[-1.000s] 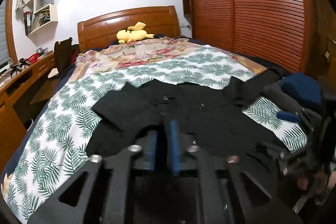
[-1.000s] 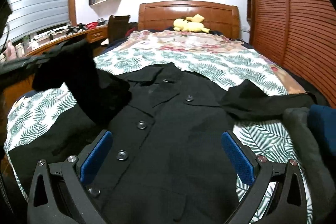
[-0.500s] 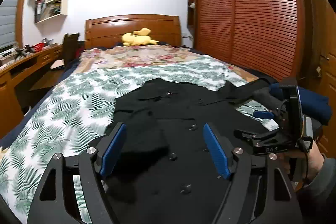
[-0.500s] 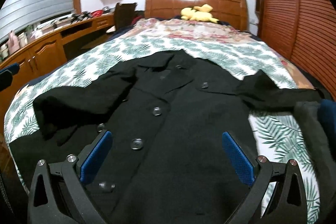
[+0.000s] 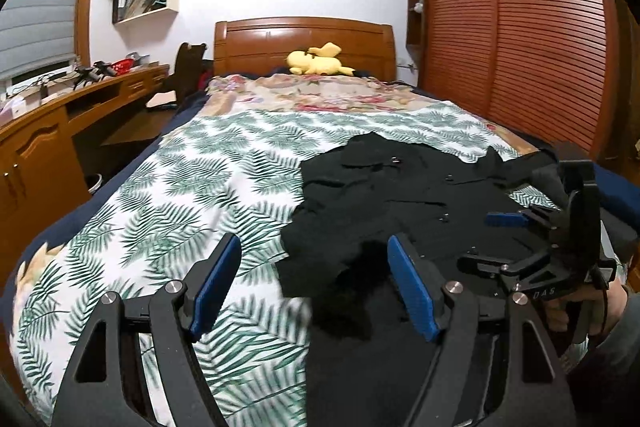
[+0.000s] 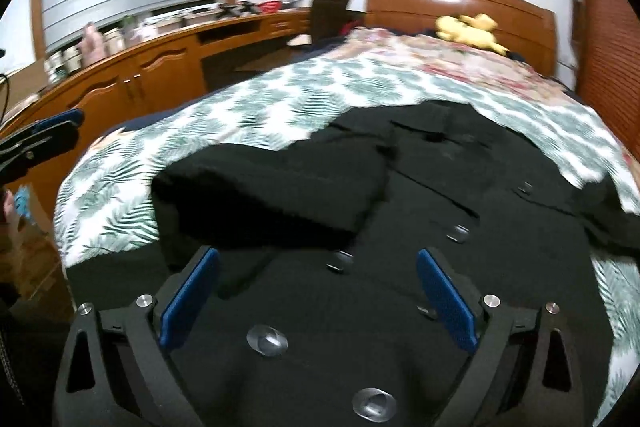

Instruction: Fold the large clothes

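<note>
A black buttoned coat [image 5: 400, 195] lies front up on the leaf-print bedspread [image 5: 180, 195]. One sleeve [image 6: 272, 187] is folded across its chest. My left gripper [image 5: 314, 287] is open above the coat's left edge, with the sleeve's cuff [image 5: 336, 267] lying loose between its blue pads. My right gripper [image 6: 318, 301] hangs open over the coat's button row [image 6: 340, 261], gripping nothing. From the left wrist view the right gripper [image 5: 492, 241] shows at the right, held by a hand [image 5: 576, 311]. The left gripper [image 6: 44, 139] shows at the left edge of the right wrist view.
A yellow plush toy [image 5: 318, 61] lies by the wooden headboard [image 5: 304, 39]. A long wooden desk [image 5: 52, 131] with a chair [image 5: 188, 75] runs along the bed's left side. Slatted wardrobe doors [image 5: 520, 27] stand on the right. The other sleeve [image 5: 516, 167] trails off right.
My left gripper opened and let go of the sleeve, which now lies folded over the coat's front. Both grippers have since swung to the left. The right one stayed open.
</note>
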`<state>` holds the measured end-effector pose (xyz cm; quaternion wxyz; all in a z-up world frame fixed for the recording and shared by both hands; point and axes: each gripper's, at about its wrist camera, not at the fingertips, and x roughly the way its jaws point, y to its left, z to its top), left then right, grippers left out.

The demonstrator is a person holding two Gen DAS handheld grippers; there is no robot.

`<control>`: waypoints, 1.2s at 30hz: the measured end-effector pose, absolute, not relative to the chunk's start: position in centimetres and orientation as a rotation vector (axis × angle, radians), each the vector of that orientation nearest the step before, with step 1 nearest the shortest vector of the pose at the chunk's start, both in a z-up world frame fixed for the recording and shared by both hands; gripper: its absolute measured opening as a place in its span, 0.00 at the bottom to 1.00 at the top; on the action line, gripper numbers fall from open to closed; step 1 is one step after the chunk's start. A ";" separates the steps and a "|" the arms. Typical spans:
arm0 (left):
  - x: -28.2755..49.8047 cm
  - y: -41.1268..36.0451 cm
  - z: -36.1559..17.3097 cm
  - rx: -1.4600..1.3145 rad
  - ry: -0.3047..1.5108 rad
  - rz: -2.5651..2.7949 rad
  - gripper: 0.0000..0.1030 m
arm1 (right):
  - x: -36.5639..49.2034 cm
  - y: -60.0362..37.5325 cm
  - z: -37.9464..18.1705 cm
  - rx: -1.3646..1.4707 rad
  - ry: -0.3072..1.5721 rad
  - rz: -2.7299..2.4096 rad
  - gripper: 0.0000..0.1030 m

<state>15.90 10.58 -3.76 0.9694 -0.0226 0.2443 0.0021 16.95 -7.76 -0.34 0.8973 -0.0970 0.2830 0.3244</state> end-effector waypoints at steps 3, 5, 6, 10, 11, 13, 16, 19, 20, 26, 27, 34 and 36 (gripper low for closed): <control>15.3 11.8 -3.9 -0.048 0.493 0.019 0.74 | 17.6 -5.8 -0.6 -0.216 0.585 0.722 0.95; 15.0 12.5 -3.9 -0.050 0.492 0.026 0.74 | 18.2 -4.5 -0.9 -0.237 0.587 0.738 0.95; 14.8 12.8 -3.9 -0.052 0.490 0.030 0.74 | 18.3 -3.9 -1.0 -0.244 0.589 0.744 0.94; 13.9 14.5 -3.9 -0.059 0.472 0.053 0.74 | 19.7 -1.7 -1.0 -0.250 0.606 0.778 0.91; 13.8 14.6 -3.8 -0.060 0.467 0.057 0.74 | 19.9 -1.2 -1.0 -0.260 0.608 0.789 0.90; 13.5 15.1 -3.6 -0.066 0.454 0.068 0.74 | 20.2 0.0 -0.9 -0.275 0.604 0.812 0.85; 13.4 15.4 -3.6 -0.074 0.446 0.080 0.74 | 20.9 0.9 -1.0 -0.289 0.628 0.834 0.81; 13.5 15.3 -3.6 -0.076 0.446 0.077 0.74 | 22.1 2.1 -1.8 -0.350 0.668 0.819 0.67; 13.6 15.2 -3.6 -0.075 0.443 0.074 0.74 | 22.5 2.1 -2.0 -0.363 0.675 0.827 0.58; 13.9 14.4 -3.6 -0.086 0.430 0.078 0.74 | 23.2 -2.3 -0.8 -0.294 0.606 0.802 0.09; 14.0 14.2 -3.5 -0.087 0.429 0.074 0.74 | 23.0 -3.3 -0.4 -0.273 0.591 0.792 0.08; 14.9 11.5 -3.5 -0.065 0.427 0.029 0.74 | 20.1 -12.6 2.7 -0.160 0.488 0.653 0.08; 15.4 10.3 -3.6 -0.055 0.434 0.008 0.74 | 19.8 -15.6 2.5 -0.124 0.483 0.601 0.08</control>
